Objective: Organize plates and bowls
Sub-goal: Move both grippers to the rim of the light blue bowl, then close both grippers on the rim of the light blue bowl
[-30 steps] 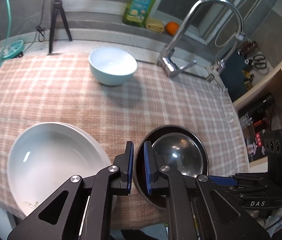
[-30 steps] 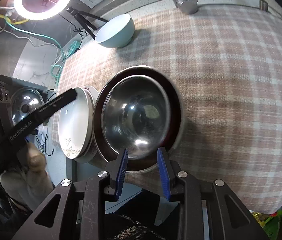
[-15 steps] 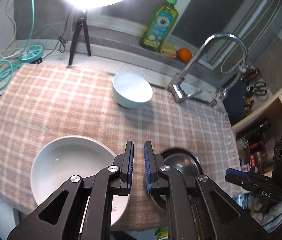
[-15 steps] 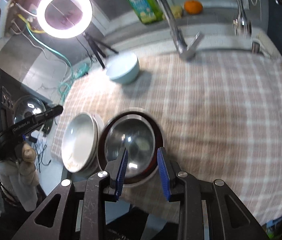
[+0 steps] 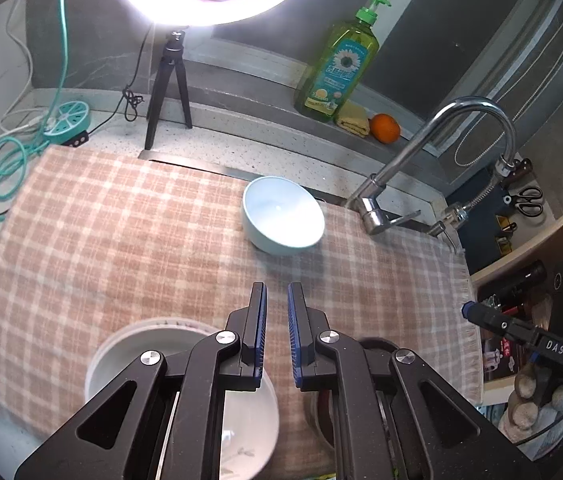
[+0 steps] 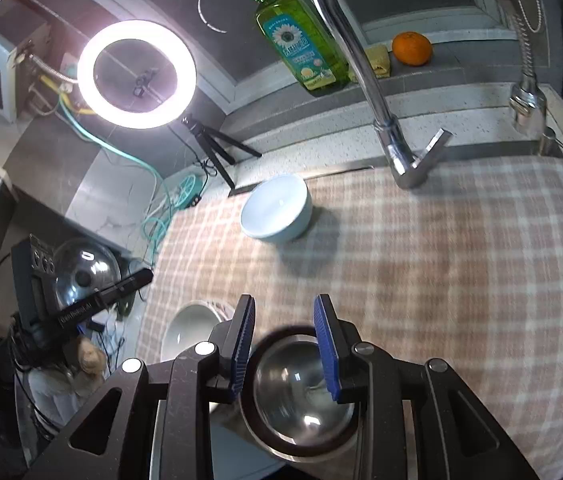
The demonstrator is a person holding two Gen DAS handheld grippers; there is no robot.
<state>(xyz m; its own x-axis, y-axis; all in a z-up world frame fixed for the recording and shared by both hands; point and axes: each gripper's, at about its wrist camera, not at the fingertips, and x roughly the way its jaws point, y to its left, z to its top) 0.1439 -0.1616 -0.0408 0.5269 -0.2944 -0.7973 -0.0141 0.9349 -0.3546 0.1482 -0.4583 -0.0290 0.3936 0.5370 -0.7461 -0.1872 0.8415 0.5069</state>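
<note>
The left gripper [image 5: 277,334] holds nothing, its jaws drawn nearly together with only a thin slit between the blue pads; the right gripper [image 6: 284,346] stands partly open and empty too. Below the right gripper, at about 6 o'clock in its view, the steel bowl [image 6: 301,396] sits nested in a dark plate [image 6: 281,450] at the near edge of the desk, and at 8 o'clock the white plates [image 5: 153,364] lie stacked just beside it. The light blue bowl [image 5: 283,216] stands alone at 12 o'clock on the checked cloth [image 5: 121,240], well apart from the stacks and near the faucet [image 5: 433,152]. So most pieces look gathered, and that bowl seems left to bring over. Both grippers tilt steeply downward above the near edge.
</note>
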